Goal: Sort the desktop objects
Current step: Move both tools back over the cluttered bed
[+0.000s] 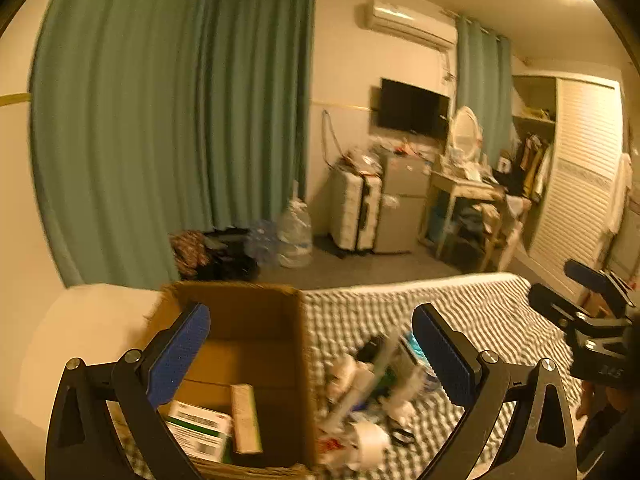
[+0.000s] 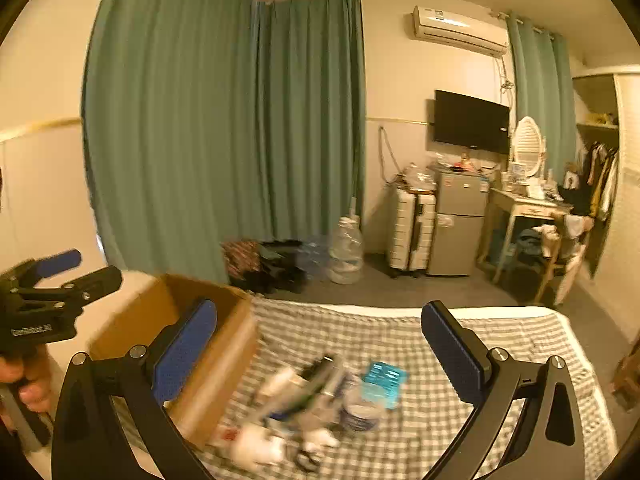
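On the checked bedcover, one cardboard box is set; two cartons are contained in it. One blurred, uncountable pile of small items lies beside it. Left gripper and right gripper are held open, empty.

A lived-in bedroom: checked bed, green curtains, wall-mounted television, air conditioner, small fridge, suitcase and open wardrobe
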`<state>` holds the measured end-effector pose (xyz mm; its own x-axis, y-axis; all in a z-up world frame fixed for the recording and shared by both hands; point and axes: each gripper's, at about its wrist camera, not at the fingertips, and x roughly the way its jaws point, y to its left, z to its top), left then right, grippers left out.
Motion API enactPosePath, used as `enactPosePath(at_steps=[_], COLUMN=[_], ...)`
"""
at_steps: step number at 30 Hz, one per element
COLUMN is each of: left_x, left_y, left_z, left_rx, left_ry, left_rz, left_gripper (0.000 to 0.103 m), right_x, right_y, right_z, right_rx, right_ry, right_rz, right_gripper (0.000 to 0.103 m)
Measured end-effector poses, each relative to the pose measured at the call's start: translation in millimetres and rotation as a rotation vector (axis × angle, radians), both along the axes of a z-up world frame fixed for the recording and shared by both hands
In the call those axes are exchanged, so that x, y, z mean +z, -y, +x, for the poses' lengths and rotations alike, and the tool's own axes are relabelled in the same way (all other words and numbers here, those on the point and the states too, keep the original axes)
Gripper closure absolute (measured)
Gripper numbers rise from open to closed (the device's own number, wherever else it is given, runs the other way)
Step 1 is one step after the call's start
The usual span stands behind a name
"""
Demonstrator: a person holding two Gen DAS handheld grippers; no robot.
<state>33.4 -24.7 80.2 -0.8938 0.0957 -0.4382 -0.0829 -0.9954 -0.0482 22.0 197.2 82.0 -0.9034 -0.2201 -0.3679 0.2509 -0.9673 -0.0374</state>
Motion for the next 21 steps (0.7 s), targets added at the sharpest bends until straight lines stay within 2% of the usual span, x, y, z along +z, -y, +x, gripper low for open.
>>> enactPosePath(at_steps=[11,14,16,21], left_x=[-72.2,-82.6,-93.2,-119.7], left_y=[-71.7,-77.5,-83.7,-93.6], left_z=[-23.5,-26.8,-31.9,-40.2], left_rx=[-0.157,-0.17,-0.164,-0.195], left_ry=[0.137,0.162,0.194,0.27], left_rz=[-0.071,-0.071,-0.112,-0.136], left_gripper=[0.0,0.0,0.0,0.0], right_x=[-39.4,-48.6,-56.5,-76.5], right_y=[-38.5,-48.7,-58.6,-73.6], right_z=[-20.3,-28.6,-33.4,-44.1], right_rx=[-0.06,-0.07,-0.072,-0.09], right_ry=[0.054,0.067,0.09,0.128], right_rz=[0.065,0.07,0.076,0.11], right_gripper=[0.0,0.0,0.0,0.0])
